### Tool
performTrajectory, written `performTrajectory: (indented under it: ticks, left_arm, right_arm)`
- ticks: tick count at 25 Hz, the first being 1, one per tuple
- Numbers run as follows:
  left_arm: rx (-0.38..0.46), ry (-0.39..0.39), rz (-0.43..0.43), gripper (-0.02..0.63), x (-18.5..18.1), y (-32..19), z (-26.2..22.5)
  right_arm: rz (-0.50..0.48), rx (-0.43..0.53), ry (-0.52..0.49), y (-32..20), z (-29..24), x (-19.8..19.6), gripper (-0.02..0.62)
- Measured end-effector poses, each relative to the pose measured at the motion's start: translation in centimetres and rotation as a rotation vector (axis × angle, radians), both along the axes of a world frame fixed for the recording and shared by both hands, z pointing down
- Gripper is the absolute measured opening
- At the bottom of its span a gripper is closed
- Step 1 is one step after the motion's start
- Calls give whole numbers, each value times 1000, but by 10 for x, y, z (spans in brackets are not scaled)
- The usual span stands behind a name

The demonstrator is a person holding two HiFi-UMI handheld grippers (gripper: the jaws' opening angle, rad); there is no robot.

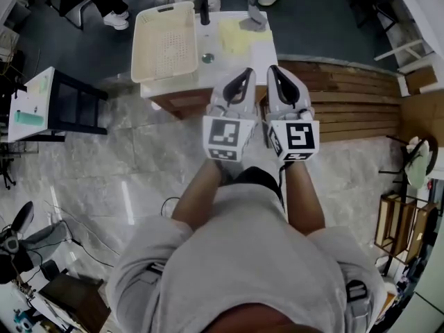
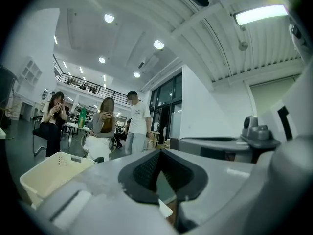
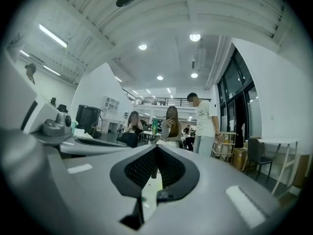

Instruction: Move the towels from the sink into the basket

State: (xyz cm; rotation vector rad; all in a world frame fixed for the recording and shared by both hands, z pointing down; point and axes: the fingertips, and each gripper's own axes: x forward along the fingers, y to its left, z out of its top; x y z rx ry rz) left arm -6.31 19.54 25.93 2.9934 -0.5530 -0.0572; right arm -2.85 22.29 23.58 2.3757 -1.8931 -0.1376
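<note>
A white sink (image 1: 209, 41) stands on a wooden cabinet ahead of me. In it lie a yellow towel (image 1: 241, 36) and, behind that, a crumpled grey towel (image 1: 253, 21). An empty cream basket (image 1: 165, 44) sits against the sink's left side and also shows low at the left as the basket (image 2: 53, 173) in the left gripper view. My left gripper (image 1: 243, 76) and right gripper (image 1: 275, 72) are held side by side, short of the sink's near edge and pointing at it. Both are shut with nothing between the jaws, as the left gripper (image 2: 157, 169) and right gripper (image 3: 155, 169) show in their own views.
A black faucet (image 1: 203, 9) rises at the sink's back. Wooden decking (image 1: 347, 99) lies to the right of the cabinet. A black-framed side table (image 1: 38, 103) stands at the left. People (image 2: 103, 126) sit and stand beyond the sink.
</note>
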Motion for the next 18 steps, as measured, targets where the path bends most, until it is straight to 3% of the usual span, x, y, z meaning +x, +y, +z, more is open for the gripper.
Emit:
performTrajectory:
  ticks: [9,18]
  left_arm:
    - [-34,-42,-26,21,41,-71,31]
    - [-83,-136,-75,20,141,-167,72]
  right_arm:
    - [-3,-37,-26,-68,28,50,6]
    - [-37,-140,-51,-166,73,159,6]
